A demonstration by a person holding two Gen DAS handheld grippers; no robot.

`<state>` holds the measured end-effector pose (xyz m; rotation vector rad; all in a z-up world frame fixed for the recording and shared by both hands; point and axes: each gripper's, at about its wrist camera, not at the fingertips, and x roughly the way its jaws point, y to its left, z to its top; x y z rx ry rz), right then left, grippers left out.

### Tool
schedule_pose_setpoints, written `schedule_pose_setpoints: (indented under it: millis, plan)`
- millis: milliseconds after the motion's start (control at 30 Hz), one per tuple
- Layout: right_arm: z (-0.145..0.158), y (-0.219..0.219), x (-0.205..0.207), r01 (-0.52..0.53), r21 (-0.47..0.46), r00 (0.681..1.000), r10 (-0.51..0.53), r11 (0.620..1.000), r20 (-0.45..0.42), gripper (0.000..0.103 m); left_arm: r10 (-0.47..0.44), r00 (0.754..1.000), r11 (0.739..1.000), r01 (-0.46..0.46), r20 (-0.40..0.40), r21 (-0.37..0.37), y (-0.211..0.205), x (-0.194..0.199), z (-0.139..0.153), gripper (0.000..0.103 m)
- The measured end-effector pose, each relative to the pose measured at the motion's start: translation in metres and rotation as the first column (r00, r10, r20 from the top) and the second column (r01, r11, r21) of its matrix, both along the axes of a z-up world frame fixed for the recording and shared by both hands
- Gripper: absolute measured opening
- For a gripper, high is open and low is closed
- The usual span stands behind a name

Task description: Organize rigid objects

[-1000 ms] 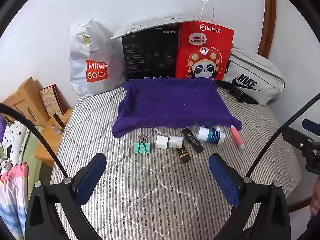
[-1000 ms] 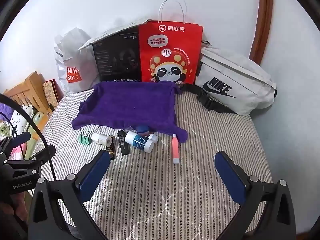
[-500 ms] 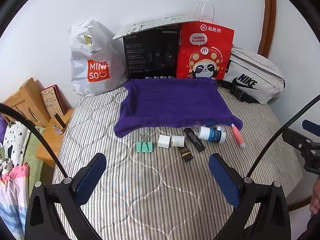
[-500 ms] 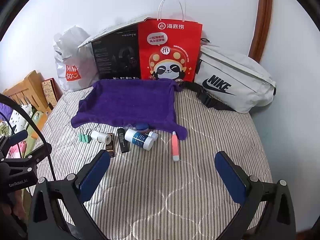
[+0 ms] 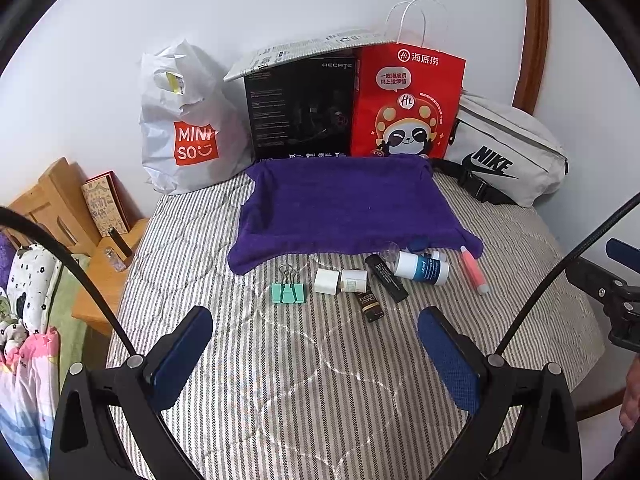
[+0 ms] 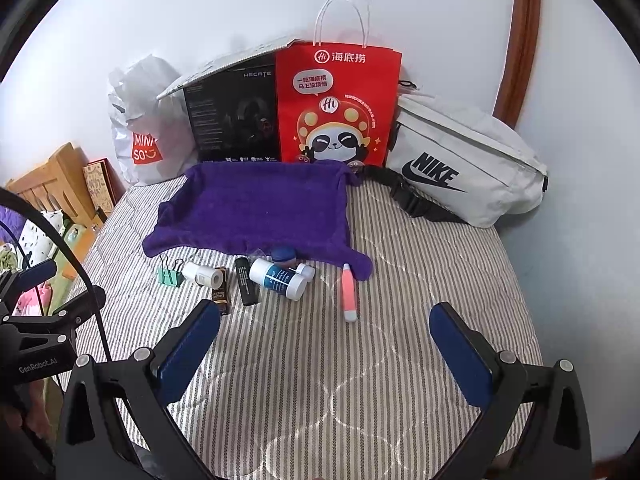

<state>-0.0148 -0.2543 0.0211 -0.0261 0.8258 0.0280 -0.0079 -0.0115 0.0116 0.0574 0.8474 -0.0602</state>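
Both hand-held grippers, left point(image 5: 314, 354) and right point(image 6: 325, 350), hang wide open over the striped bed point(image 5: 304, 392), holding nothing. The small things (a green clip point(image 5: 287, 292), a white bottle point(image 6: 277, 279), a pink tube point(image 6: 348, 293)) lie in a row just beside the purple towel point(image 5: 346, 206).

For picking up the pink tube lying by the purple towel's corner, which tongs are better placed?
Probably right. The pink tube lies almost centred ahead of the open right tongs, but far right of the open left tongs, past the white-and-blue bottle.
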Motion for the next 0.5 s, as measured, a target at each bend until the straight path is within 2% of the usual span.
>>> schedule_pose_setpoints:
  millis: [500]
  plan:
    - [0.0017,-0.0005,-0.0027,0.0,0.005,1.0,0.0,1.0,0.004,0.103,-0.002,1.0,1.0,0.002,-0.002,-0.001,0.0002,-0.0013,0.0016,0.103]
